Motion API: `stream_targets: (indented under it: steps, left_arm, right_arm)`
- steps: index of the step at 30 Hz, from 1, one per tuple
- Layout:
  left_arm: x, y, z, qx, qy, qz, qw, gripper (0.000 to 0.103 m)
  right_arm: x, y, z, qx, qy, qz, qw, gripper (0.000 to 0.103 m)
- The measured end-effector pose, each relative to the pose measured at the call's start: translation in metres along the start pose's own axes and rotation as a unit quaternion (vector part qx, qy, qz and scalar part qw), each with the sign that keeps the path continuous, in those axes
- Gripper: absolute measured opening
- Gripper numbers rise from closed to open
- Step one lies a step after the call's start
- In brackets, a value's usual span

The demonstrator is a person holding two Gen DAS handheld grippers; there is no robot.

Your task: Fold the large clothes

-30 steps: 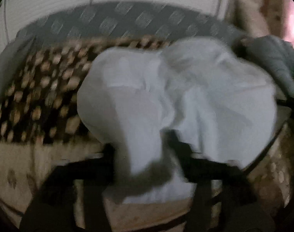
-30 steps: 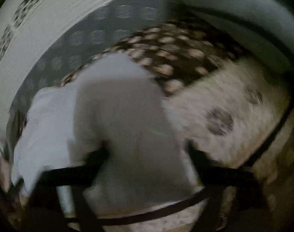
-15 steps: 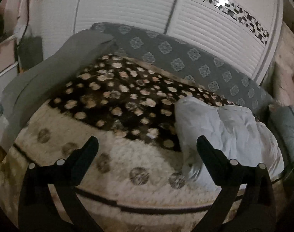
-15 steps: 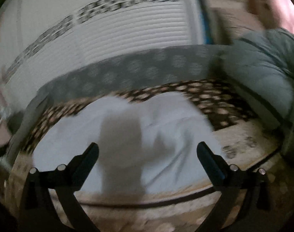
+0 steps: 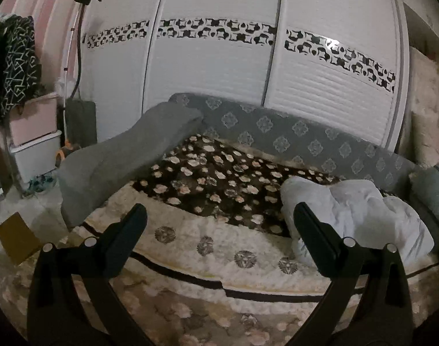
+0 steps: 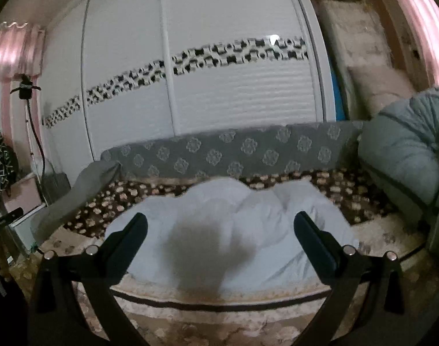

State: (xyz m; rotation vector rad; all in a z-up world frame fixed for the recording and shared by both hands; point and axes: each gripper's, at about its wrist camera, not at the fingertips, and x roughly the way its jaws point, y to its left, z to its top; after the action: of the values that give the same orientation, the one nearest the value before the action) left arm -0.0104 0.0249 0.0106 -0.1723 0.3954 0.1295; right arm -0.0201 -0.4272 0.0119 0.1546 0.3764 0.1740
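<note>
A crumpled white garment (image 5: 355, 210) lies in a heap on the patterned blanket (image 5: 213, 178) of the bed, at the right in the left wrist view. In the right wrist view it (image 6: 248, 225) lies straight ahead, with a dark shadow across its near part. My left gripper (image 5: 216, 225) is open and empty, held back from the bed's front edge, with the garment beyond its right finger. My right gripper (image 6: 219, 230) is open and empty, held back in front of the garment.
A grey cushion (image 5: 127, 155) lies along the bed's left side and a grey padded bundle (image 6: 407, 155) at its right. A grey patterned backrest (image 5: 300, 135) and white wardrobe doors (image 5: 213, 66) stand behind. Pink storage boxes (image 5: 34, 132) and a cardboard piece (image 5: 16, 238) are at the left.
Both grippers have let go of the white garment, opened and pulled back from the bed. The garment now lies in a heap on the blanket.
</note>
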Motion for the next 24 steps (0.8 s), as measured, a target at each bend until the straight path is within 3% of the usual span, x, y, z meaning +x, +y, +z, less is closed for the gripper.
stream_targets:
  steps: [2, 7, 11, 19, 24]
  left_arm:
    - [0.010, -0.007, -0.002, 0.012, 0.022, -0.004, 0.9997, 0.100]
    - [0.029, -0.029, -0.011, 0.067, 0.062, -0.005, 0.9958, 0.100]
    - [0.022, -0.033, -0.011, 0.078, 0.040, 0.006, 0.9962, 0.100]
    - [0.017, -0.009, -0.006, 0.012, 0.026, -0.005, 0.9996, 0.100]
    - [0.016, -0.018, -0.007, 0.030, 0.024, -0.014, 0.9992, 0.100]
  right_arm:
    - [0.008, 0.004, -0.002, -0.011, 0.015, -0.033, 0.999, 0.101]
    - [0.014, 0.004, -0.003, -0.019, 0.026, -0.034, 0.999, 0.101]
    - [0.012, 0.003, -0.002, -0.020, 0.022, -0.037, 0.999, 0.101]
    - [0.018, 0.015, -0.006, -0.040, 0.036, -0.045, 0.998, 0.101]
    - [0.019, 0.021, -0.007, -0.055, 0.040, -0.048, 0.997, 0.101]
